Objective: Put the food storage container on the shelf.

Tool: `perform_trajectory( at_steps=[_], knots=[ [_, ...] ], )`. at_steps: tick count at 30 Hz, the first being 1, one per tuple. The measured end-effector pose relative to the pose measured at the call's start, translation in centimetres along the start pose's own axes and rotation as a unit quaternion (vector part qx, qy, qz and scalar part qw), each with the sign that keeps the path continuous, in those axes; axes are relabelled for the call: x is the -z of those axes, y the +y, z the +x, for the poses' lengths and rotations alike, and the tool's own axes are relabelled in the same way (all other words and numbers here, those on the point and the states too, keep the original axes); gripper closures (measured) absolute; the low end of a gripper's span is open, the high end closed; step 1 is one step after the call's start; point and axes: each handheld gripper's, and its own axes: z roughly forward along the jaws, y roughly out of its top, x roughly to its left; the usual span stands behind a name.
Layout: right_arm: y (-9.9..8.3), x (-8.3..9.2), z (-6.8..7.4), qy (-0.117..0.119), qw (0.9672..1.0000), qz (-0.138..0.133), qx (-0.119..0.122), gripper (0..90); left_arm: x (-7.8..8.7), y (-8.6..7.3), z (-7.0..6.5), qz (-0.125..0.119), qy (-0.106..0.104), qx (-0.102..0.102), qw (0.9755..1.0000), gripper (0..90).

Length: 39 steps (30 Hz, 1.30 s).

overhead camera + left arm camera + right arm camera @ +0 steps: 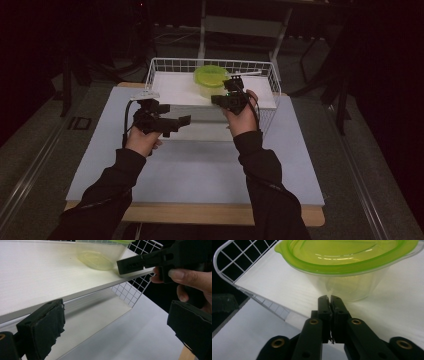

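White wire basket (pixel 270 75) on table (pixel 290 165)

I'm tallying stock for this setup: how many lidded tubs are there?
1. A clear tub with a green lid stands on the white shelf inside the wire basket, just ahead of the shut right gripper. Nothing seems hidden behind it.
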Motion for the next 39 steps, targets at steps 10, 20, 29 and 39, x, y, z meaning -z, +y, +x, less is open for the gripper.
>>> perform_trajectory(
  at_steps=[10, 20, 29, 39],
  knots=[
    [0.5, -0.6, 0.5, 0.003, 1.0, 0.002, 0.002, 84.4, 0.0, -0.1, 0.0, -0.006, -0.004, -0.009, 0.9999, 2.6],
    [-1.5, 1.4, 1.2, 0.03, 0.9987, -0.006, 0.041, 66.2, 0.7, -0.4, -0.6, -0.023, -0.02, -0.021, 0.9993, 2.5],
    [-3.4, 3.1, 1.5, 0.046, 0.995, -0.027, 0.084, 41.0, 0.9, -0.8, -1.8, -0.041, -0.051, -0.041, 0.997, 2.6],
    [-7.4, 4.3, 1.2, 0.061, 0.9884, -0.043, 0.132, 22.4, 0.7, -2.8, -2.4, -0.017, -0.07, -0.05, 0.9961, 2.5]
  ],
)
